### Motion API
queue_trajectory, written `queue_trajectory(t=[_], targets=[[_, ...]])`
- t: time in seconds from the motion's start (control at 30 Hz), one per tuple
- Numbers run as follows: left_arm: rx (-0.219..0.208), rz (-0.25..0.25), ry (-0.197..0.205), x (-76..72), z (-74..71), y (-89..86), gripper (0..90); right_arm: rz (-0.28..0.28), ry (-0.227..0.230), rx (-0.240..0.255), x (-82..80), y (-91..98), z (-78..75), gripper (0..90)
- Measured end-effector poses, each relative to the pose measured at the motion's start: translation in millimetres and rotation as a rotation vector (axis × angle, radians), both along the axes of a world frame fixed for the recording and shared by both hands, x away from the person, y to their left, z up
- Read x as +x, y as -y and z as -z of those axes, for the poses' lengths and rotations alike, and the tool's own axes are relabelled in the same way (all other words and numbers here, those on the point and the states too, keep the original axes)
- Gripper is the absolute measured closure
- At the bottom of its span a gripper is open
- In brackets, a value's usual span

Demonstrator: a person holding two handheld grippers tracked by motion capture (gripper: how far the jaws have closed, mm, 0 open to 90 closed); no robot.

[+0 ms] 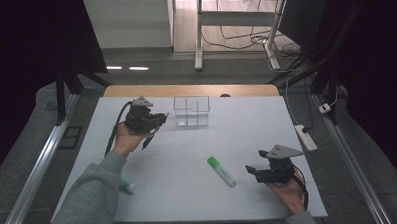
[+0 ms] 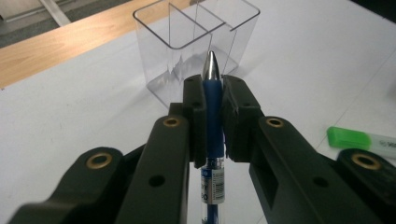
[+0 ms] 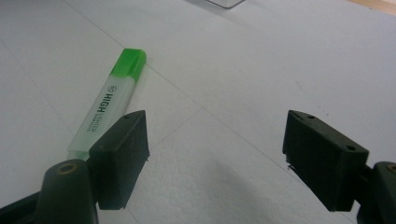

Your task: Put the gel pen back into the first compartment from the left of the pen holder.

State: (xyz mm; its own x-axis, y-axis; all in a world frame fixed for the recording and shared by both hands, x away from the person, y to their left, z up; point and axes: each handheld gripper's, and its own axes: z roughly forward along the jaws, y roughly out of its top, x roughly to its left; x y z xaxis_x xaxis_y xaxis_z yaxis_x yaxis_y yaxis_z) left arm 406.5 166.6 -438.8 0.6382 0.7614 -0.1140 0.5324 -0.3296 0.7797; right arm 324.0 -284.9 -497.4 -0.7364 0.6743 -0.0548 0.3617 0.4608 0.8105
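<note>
Where the left claw (image 2: 214, 109) closed on the blue pen (image 2: 213, 116), its pads covered the sides of the barrel, so only the front face, the silver tip above the pads and a labelled section below them were visible in the left gripper view; the pen's lower end ran off the bottom edge of that frame. In the high view the left claw (image 1: 157, 124) sat in the upper left of the frame and the pen (image 1: 152, 132) showed as a thin dark line, hard to make out. The clear divided organiser (image 2: 196, 44) stood just beyond the pen tip, at the upper centre of the left gripper view, apart from it. A small white and green item (image 1: 128, 187) lay partly behind the sleeve (image 1: 89, 196) at lower left; its kind could not be told.

The right claw (image 3: 217, 154) was spread wide with nothing between the jaws. The green highlighter (image 3: 109, 100) lay on the white bench (image 3: 257, 60) in the upper left of the right gripper view, its near end hidden behind the jaw on that side.
</note>
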Motion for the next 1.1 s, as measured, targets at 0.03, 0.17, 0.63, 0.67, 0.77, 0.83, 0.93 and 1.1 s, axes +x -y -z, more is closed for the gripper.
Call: queue_trajectory(t=[0.03, 0.17, 0.63, 0.67, 0.77, 0.83, 0.93, 1.1], targets=[[-0.006, 0.002, 0.004, -1.0, -1.1, -0.8, 79.7, 0.001, 0.004, -0.004, -0.3, -0.1, -0.4, 22.1], [-0.026, 0.005, 0.019, -3.8, -5.4, -4.2, 79.8, 0.005, 0.0, -0.002, 0.0, 0.4, -0.1, 22.1], [-0.118, -0.017, 0.05, 0.8, -6.0, -8.9, 79.7, 0.0, -0.003, -0.002, 3.2, -2.4, 1.3, 22.1], [-0.121, -0.018, 0.051, 1.0, -6.5, -8.7, 79.7, -0.002, -0.001, -0.006, 3.3, -3.2, 1.1, 22.1], [-0.123, -0.02, 0.056, 1.5, -7.5, -8.1, 79.7, -0.012, -0.004, -0.015, 2.7, -4.0, 2.3, 22.1], [-0.124, -0.022, 0.061, 3.0, -8.6, -7.4, 79.7, -0.006, -0.004, -0.01, 1.4, -3.0, 1.9, 22.1], [-0.147, -0.022, 0.064, 6.0, -11.9, -5.5, 79.8, 0.0, 0.002, -0.002, -0.1, -0.7, 0.5, 22.1], [-0.146, -0.015, 0.079, 8.2, -16.5, -2.5, 79.7, 0.012, -0.003, -0.005, -3.5, 3.0, 0.7, 22.1]])
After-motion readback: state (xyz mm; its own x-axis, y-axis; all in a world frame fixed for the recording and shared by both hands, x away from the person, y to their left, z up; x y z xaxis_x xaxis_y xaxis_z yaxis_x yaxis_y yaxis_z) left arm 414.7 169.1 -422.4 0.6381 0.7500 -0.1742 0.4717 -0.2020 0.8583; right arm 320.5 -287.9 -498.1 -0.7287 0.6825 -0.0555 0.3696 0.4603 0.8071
